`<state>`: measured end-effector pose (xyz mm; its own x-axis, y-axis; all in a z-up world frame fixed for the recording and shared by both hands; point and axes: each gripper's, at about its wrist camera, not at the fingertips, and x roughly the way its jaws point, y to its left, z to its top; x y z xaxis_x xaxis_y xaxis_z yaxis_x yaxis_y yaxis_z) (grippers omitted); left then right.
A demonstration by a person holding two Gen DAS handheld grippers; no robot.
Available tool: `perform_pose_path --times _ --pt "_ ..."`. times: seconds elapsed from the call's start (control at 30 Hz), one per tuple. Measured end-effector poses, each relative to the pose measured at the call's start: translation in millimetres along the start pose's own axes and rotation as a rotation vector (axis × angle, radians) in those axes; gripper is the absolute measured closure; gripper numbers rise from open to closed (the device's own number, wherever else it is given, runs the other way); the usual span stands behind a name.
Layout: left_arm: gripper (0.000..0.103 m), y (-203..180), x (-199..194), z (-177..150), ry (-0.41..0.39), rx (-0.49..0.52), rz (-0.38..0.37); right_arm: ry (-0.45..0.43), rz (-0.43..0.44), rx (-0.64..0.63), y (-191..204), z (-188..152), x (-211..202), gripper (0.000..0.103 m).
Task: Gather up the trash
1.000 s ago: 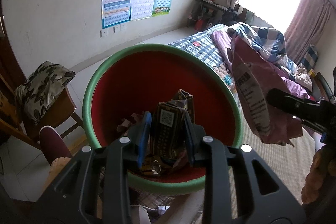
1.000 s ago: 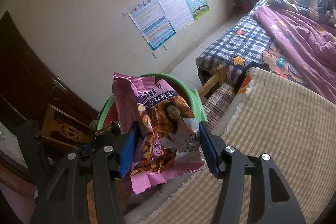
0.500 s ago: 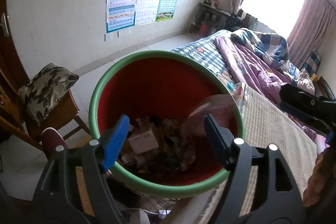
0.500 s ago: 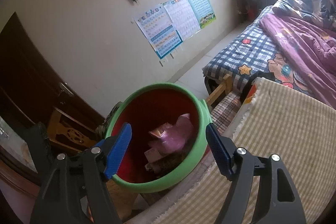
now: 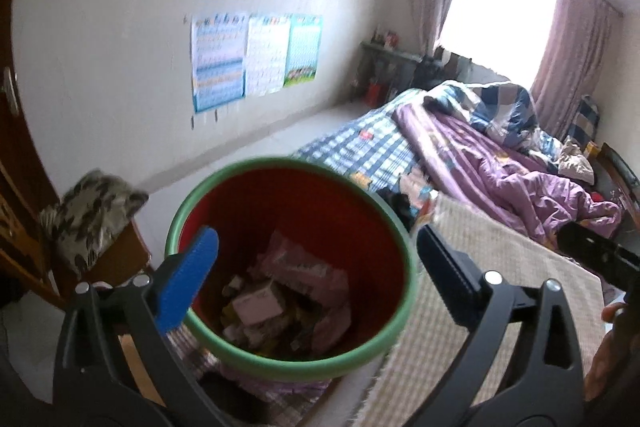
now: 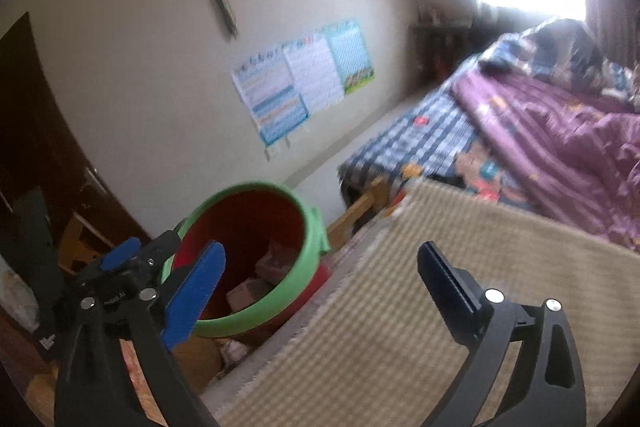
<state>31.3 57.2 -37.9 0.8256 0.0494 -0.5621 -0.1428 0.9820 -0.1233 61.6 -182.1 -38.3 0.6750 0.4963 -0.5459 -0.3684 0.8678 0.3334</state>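
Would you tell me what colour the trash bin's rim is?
Green, around a red inside; the trash bin shows best in the left wrist view.

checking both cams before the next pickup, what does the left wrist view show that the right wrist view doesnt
Left wrist only: it looks straight down into the bin, where the pink wrapper and other trash lie at the bottom; a patterned cushion on a chair; the window curtain.

Right wrist only: the bin from the side, with the left gripper beside its rim; the bed's wooden frame.

Both: the bin, the wall posters, the bed, the checked mat, and each camera's own gripper, jaws opening with nothing between them.
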Motion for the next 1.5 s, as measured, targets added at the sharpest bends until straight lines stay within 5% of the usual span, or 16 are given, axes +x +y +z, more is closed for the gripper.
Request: perform_pose_path --times 0.3,0.43,1.5 --pt "0.006 -43.2 -32.3 9.2 -0.122 0.065 -0.02 -0.3 -0.193 -0.065 -17.9 -14.4 -61.4 0.007" --pt "0.006 -62.1 -41.0 8.4 -0.166 0.106 0.028 -0.288 -0.273 -0.085 -27.5 -18.2 -66.5 0.007" --pt "0.006 -64.3 -42.8 8.2 -0.153 0.106 0.048 -0.217 -0.247 -0.07 -36.3 -33.5 -54.0 0.007"
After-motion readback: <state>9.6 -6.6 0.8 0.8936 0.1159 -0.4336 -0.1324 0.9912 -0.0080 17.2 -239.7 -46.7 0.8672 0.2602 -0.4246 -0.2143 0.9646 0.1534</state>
